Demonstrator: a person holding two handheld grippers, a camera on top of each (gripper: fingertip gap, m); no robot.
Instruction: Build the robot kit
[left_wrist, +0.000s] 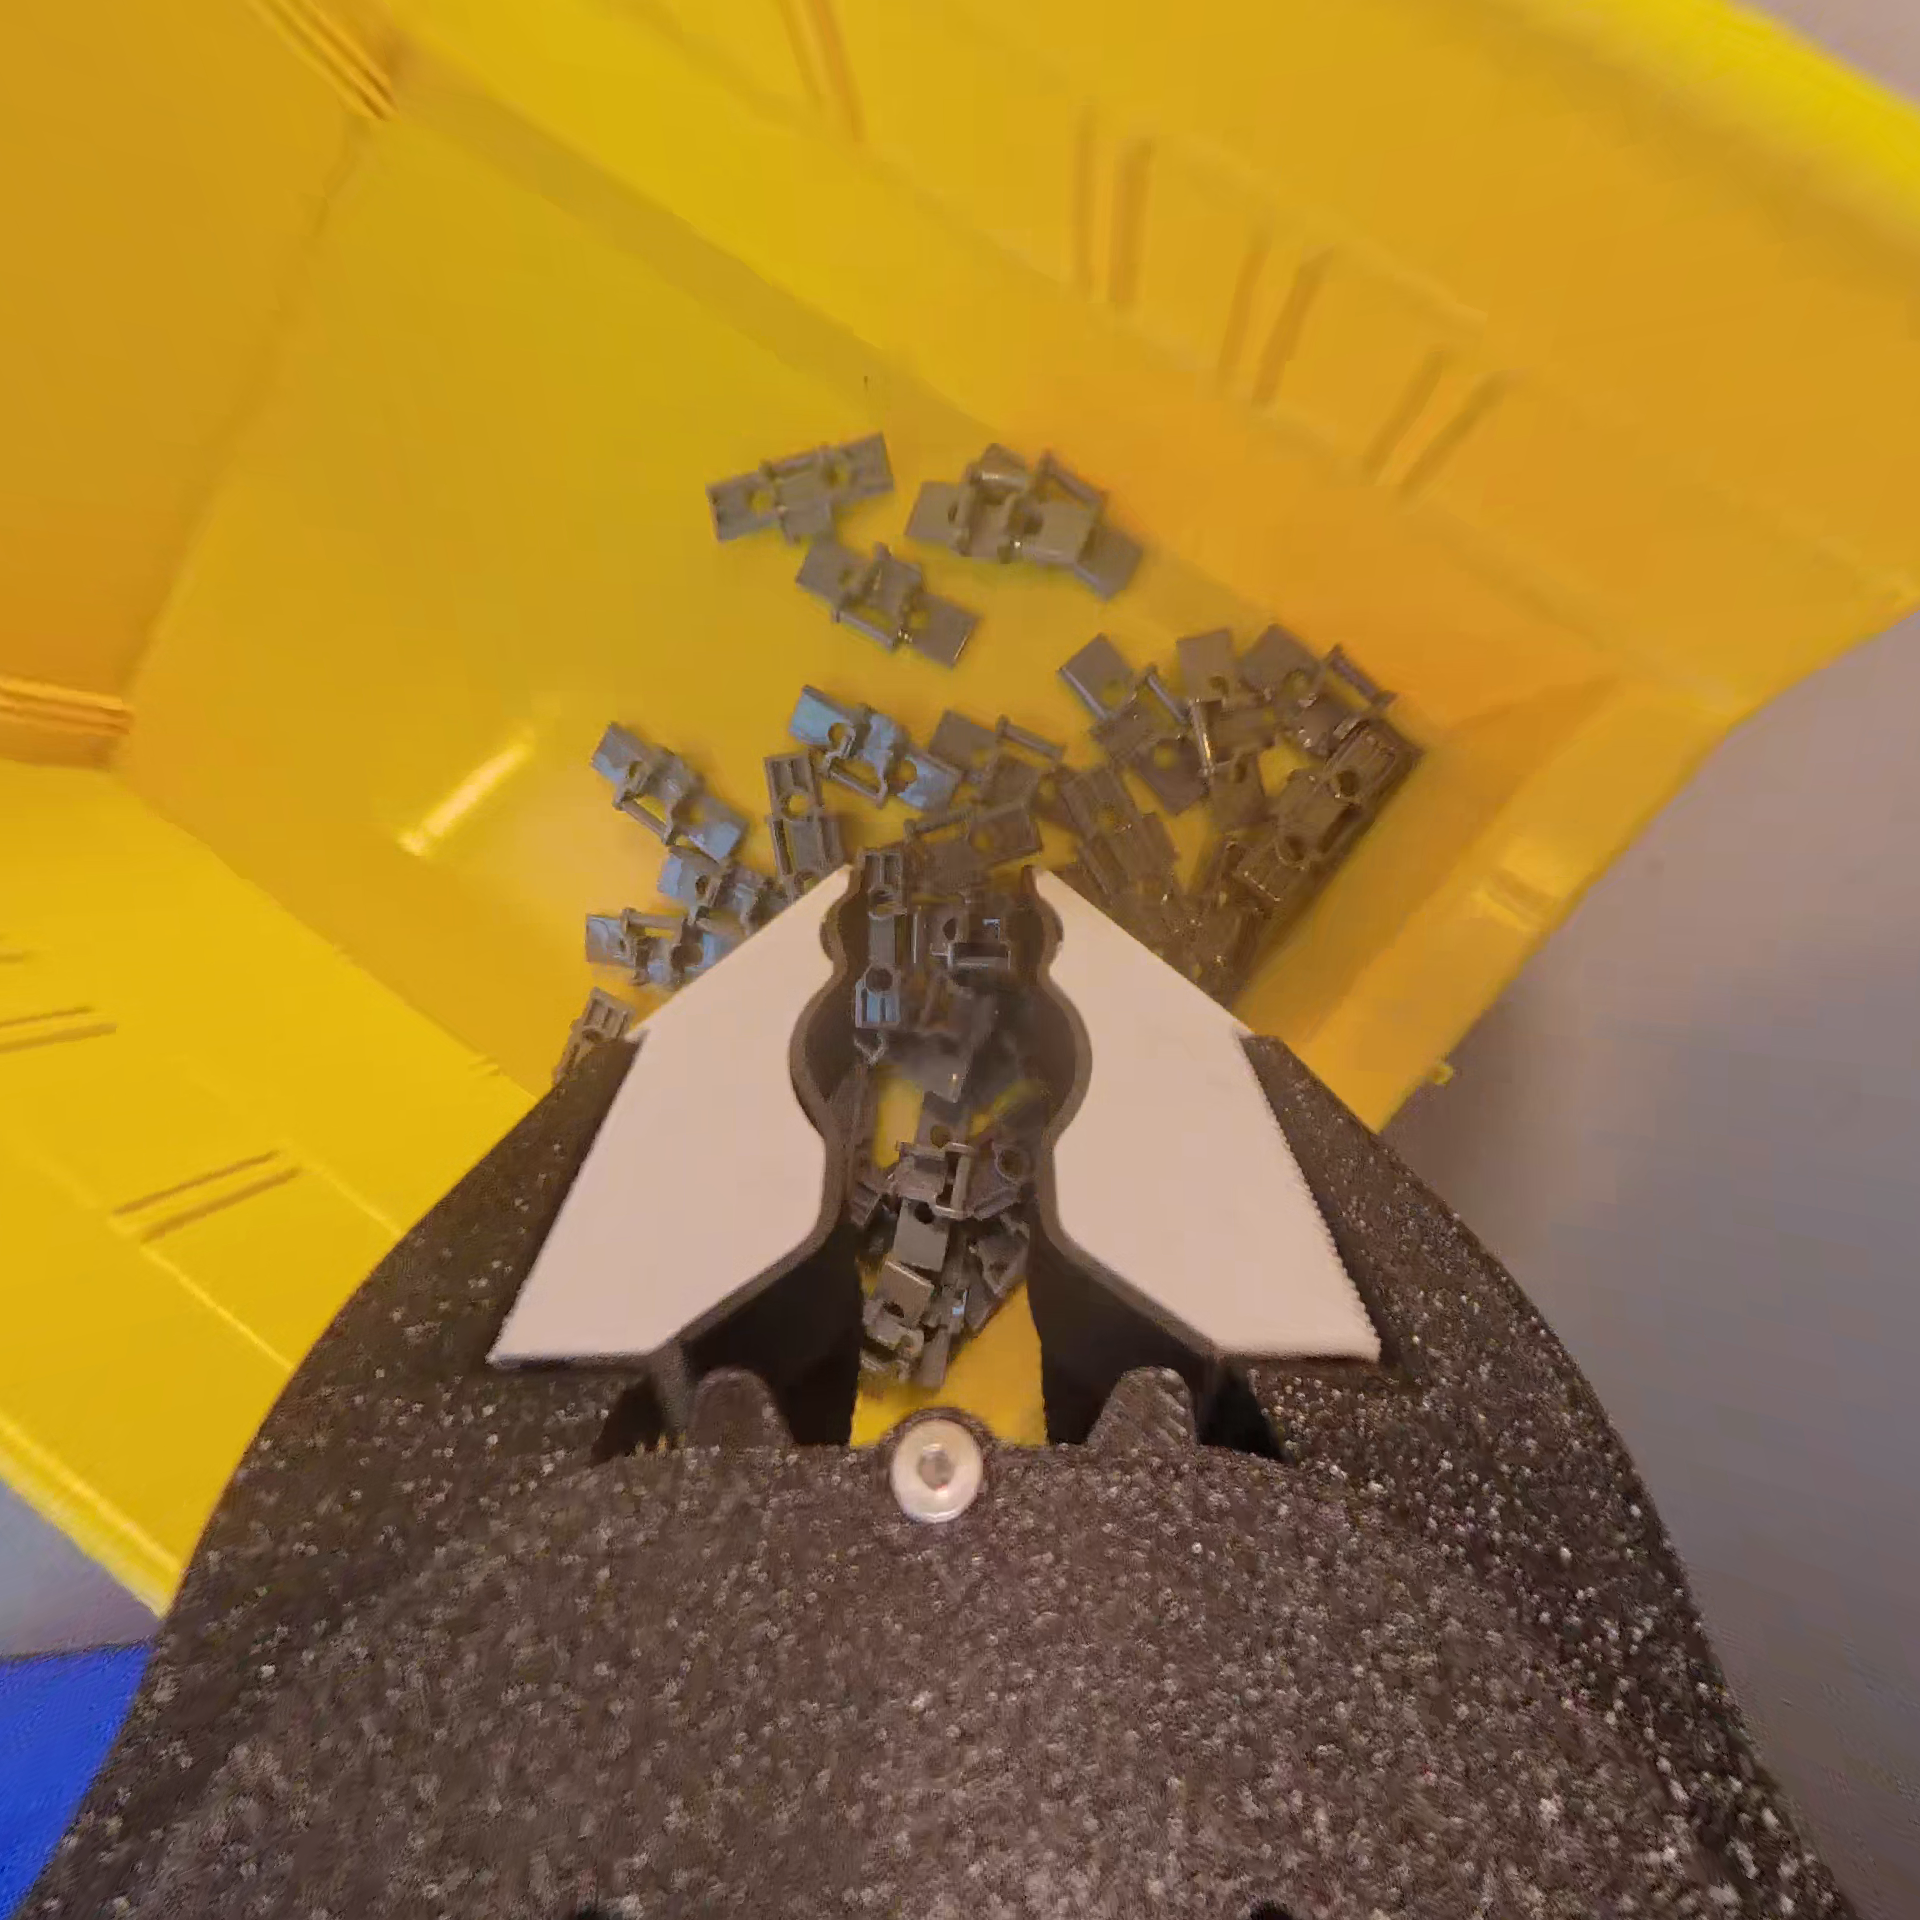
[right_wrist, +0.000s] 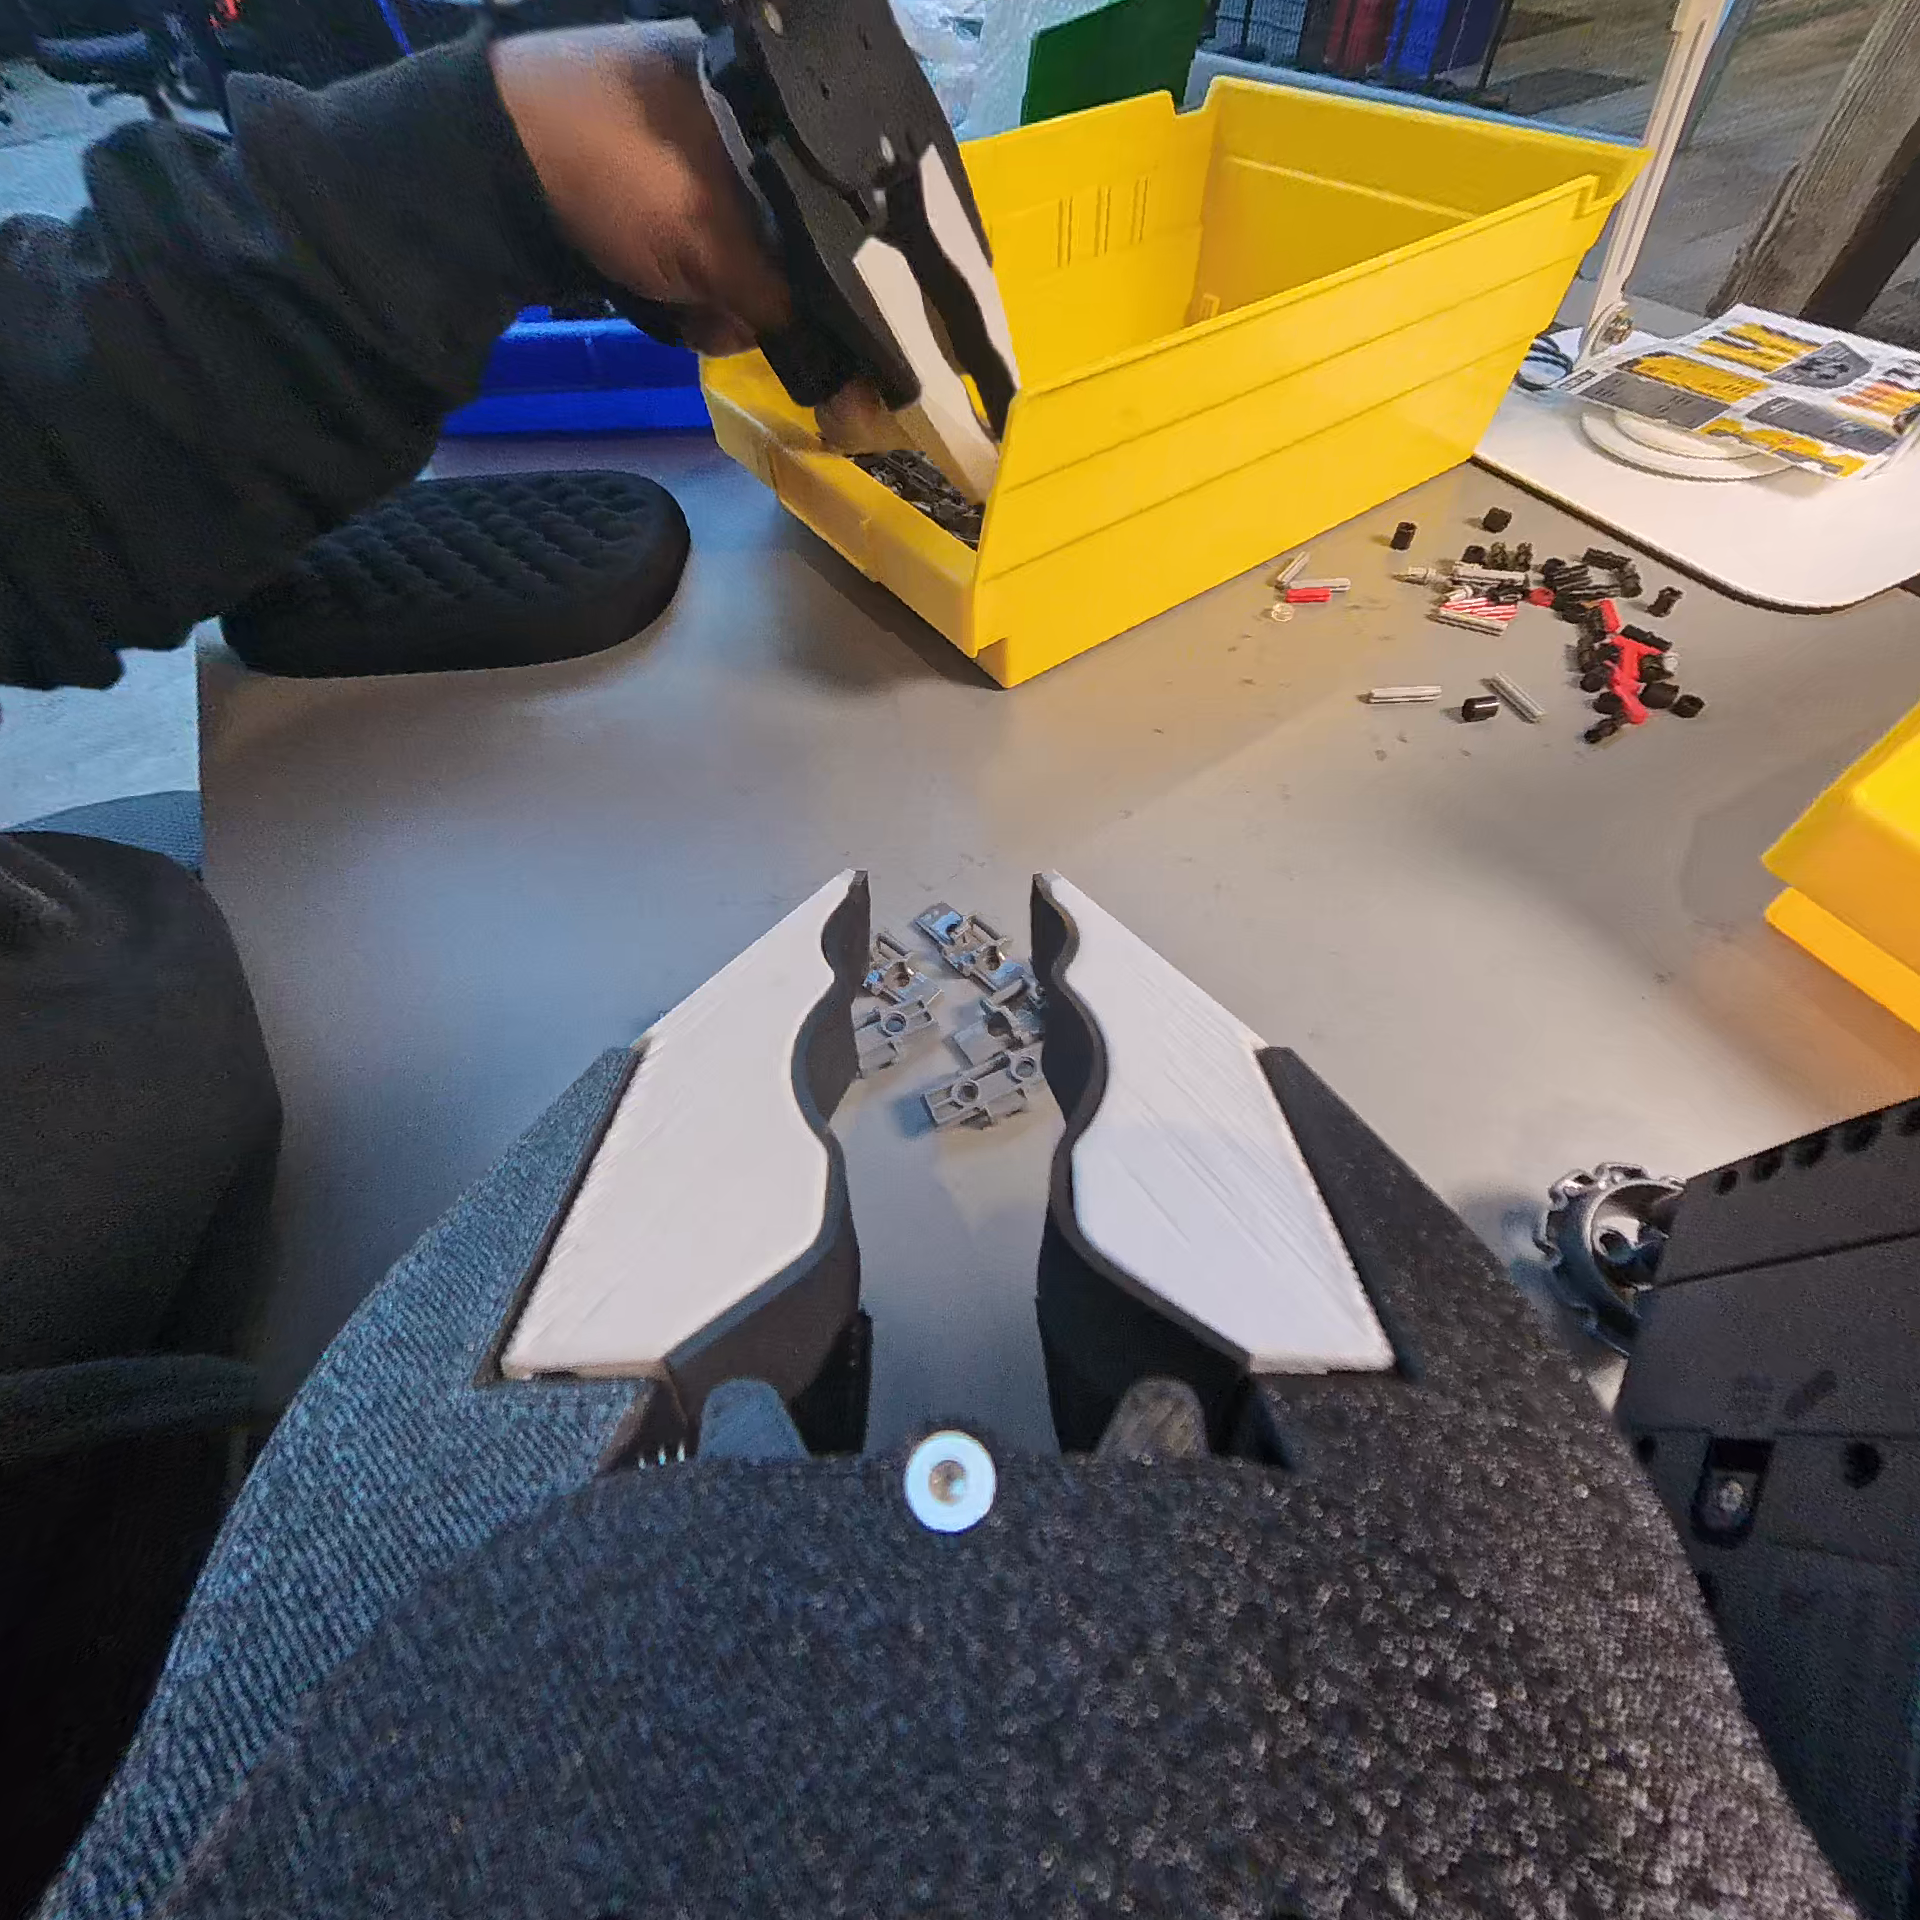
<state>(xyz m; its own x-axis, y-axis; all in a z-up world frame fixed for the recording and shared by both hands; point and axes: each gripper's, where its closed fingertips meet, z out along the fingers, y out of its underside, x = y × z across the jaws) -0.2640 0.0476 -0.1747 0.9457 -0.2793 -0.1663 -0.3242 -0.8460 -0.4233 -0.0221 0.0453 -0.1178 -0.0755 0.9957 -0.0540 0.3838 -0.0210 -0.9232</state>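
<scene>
The left gripper (left_wrist: 951, 883) reaches into the yellow bin (left_wrist: 520, 520), jaws parted and empty, directly over its heap of grey clips (left_wrist: 1195, 790), which spreads toward 1 o'clock. The right gripper (right_wrist: 951, 883), also parted and empty, hovers over 5 or so loose clips (right_wrist: 961, 1013) on the grey table (right_wrist: 623, 831).

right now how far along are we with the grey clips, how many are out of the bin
Done: a small cluster of grey clips, about five, lies on the grey table, between the fingers of the open right gripper, which holds nothing. In hand: the left gripper is open, tips down in the yellow bin over the pile, gripping nothing that shows. Left: several dozen bin clips lie in there.
</scene>
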